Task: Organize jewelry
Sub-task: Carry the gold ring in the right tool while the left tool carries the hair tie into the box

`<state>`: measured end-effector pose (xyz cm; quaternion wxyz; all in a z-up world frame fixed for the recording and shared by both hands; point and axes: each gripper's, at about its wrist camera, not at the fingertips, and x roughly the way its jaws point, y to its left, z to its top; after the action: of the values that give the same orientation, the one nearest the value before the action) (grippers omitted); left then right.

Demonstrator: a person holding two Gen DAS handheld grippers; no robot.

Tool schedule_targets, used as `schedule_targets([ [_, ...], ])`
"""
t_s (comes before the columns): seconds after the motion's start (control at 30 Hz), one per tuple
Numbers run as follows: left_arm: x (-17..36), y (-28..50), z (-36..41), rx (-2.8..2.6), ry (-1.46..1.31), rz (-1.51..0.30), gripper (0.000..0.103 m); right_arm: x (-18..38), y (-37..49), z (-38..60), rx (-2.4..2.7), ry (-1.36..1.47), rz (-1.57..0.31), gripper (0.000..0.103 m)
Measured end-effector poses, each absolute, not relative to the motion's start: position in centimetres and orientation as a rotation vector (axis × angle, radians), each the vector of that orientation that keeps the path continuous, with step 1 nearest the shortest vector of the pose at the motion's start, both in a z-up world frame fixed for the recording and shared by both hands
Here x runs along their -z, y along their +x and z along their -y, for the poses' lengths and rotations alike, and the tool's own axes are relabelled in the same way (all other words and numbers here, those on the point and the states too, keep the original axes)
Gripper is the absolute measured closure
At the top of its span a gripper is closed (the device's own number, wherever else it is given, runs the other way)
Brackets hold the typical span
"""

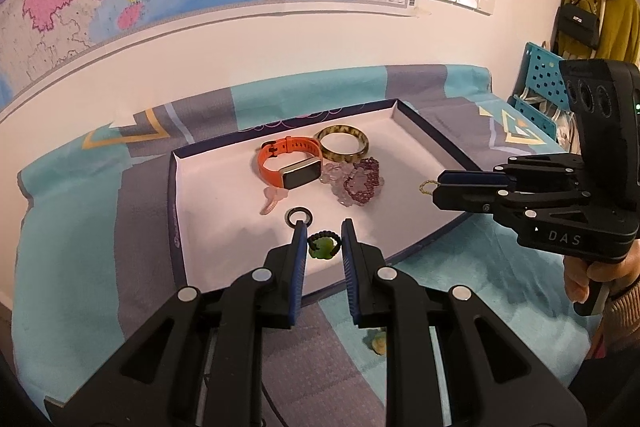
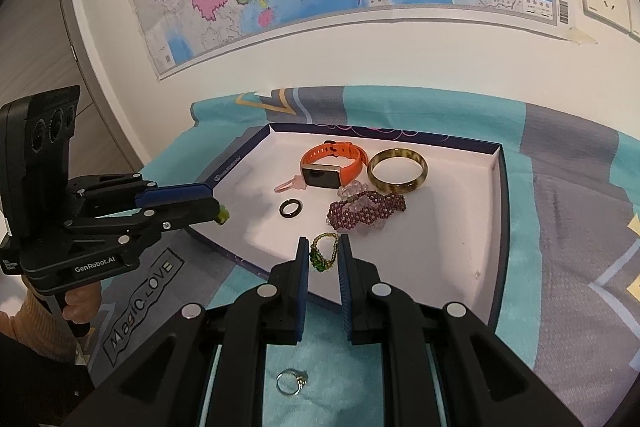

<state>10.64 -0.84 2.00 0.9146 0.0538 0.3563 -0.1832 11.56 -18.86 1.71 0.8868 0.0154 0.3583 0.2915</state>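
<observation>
My left gripper (image 1: pixel 323 227) is shut on a black cord ring with a green stone (image 1: pixel 322 247), held above the near part of the white-lined tray (image 1: pixel 224 227). My right gripper (image 2: pixel 323 241) is shut on a gold-beaded ring with a green stone (image 2: pixel 321 254) over the tray's near edge (image 2: pixel 496 227). Each gripper shows in the other view, the right gripper (image 1: pixel 438 187) at the right and the left gripper (image 2: pixel 216 206) at the left. In the tray lie an orange watch (image 1: pixel 290 163), a mottled bangle (image 1: pixel 343 143), purple and clear bead bracelets (image 1: pixel 358 183), a black ring (image 1: pixel 298 215) and a pink clip (image 1: pixel 272 201).
The tray rests on a teal and grey patterned cloth (image 1: pixel 80 247) against a wall with a map. A silver ring (image 2: pixel 291 381) lies on the cloth under my right gripper. A small yellow-green piece (image 1: pixel 377 342) lies on the cloth under my left gripper. A person's hand (image 1: pixel 588 279) holds the right handle.
</observation>
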Motion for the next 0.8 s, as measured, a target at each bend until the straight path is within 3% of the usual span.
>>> schedule_targets([
  [0.8, 1.0, 15.1, 2.3, 0.368, 0.121, -0.837, 0.085, 1.1, 15.3, 17.4, -0.572, 0.002, -0.836, 0.09],
])
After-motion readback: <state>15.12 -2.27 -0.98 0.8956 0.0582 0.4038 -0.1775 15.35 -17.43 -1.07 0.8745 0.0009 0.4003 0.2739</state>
